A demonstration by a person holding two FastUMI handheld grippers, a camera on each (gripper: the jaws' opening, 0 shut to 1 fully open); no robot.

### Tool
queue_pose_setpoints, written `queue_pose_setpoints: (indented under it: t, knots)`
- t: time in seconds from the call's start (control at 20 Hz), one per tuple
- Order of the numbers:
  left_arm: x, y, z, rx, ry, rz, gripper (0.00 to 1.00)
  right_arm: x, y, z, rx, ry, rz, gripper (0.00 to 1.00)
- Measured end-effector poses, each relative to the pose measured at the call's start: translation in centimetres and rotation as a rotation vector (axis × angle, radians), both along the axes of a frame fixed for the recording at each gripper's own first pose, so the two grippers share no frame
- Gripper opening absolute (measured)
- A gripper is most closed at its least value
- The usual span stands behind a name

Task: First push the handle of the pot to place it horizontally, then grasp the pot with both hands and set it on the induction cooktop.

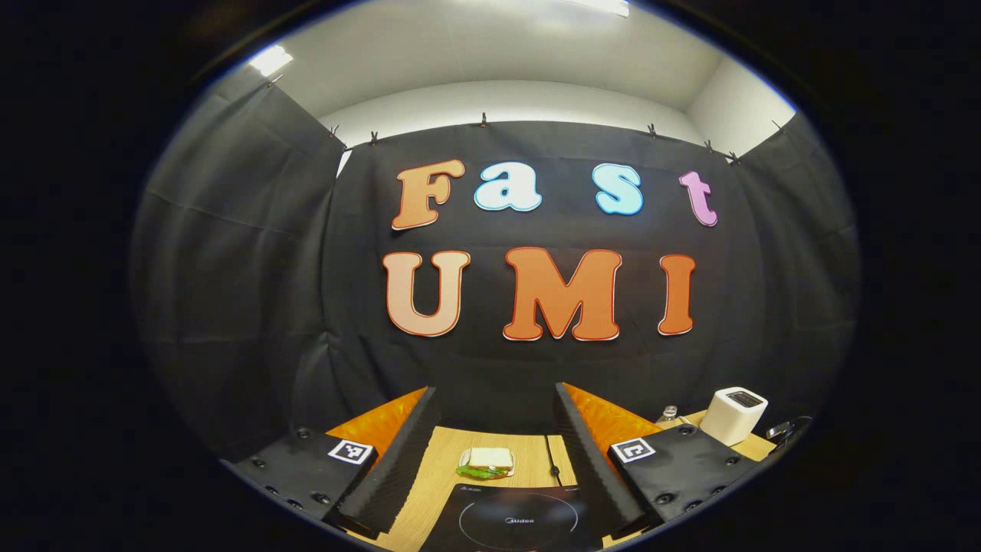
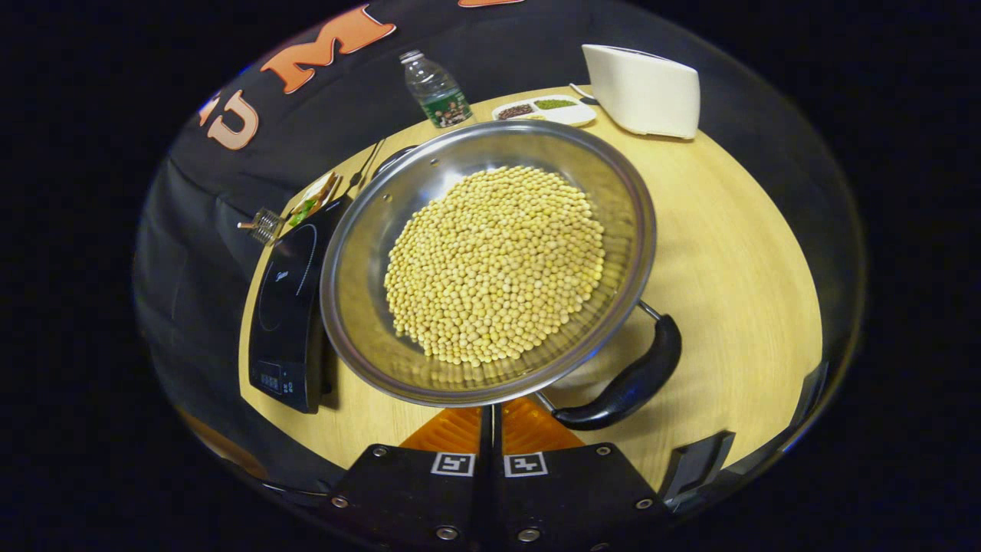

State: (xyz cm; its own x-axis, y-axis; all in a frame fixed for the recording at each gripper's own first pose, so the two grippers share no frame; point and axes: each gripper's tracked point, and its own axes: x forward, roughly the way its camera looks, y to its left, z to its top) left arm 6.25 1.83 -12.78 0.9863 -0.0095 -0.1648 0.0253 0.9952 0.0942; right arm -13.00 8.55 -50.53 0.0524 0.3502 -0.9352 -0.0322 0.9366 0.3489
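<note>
A steel pot [image 2: 368, 307] heaped with yellow soybeans [image 2: 494, 264] stands on the wooden table in the right gripper view. Its black handle [image 2: 632, 376] curves at the near right rim, and a second handle [image 2: 398, 157] peeks out at the far rim. My right gripper [image 2: 490, 410] is shut, with its tips tucked just under the pot's near rim, left of the black handle and holding nothing. The black induction cooktop [image 2: 287, 307] lies directly left of the pot. My left gripper [image 1: 494, 395] hangs open and empty above the cooktop [image 1: 510, 521], facing the wall.
At the back of the table [image 2: 736, 253] stand a water bottle [image 2: 437, 90], a white divided tray [image 2: 546, 111] and a white appliance [image 2: 644, 88]. A sandwich on a plate [image 1: 487, 462] lies behind the cooktop. A small metal part [image 2: 264, 225] sticks out at the table's left edge.
</note>
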Motion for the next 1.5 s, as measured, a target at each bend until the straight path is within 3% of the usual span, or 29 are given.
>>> queue_pose_setpoints:
  t: [0.4,0.65,1.05,1.5]
  knots:
    - [0.3,-0.3,-1.3,0.016,0.01,0.006,0.99,2.2,-5.9,-1.4,-0.115,-0.004,-0.118,0.0]
    - [0.3,-0.2,-1.9,0.032,0.021,0.006,0.98,4.7,-7.3,-2.3,-0.124,-0.002,-0.164,0.01]
    - [0.6,0.1,-3.4,0.052,0.048,0.027,0.98,9.7,-10.0,-4.1,-0.225,-0.043,-0.166,0.02]
    - [1.0,0.0,-6.0,0.052,0.095,0.046,0.98,13.3,-10.5,-5.3,-0.2,-0.036,-0.183,0.0]
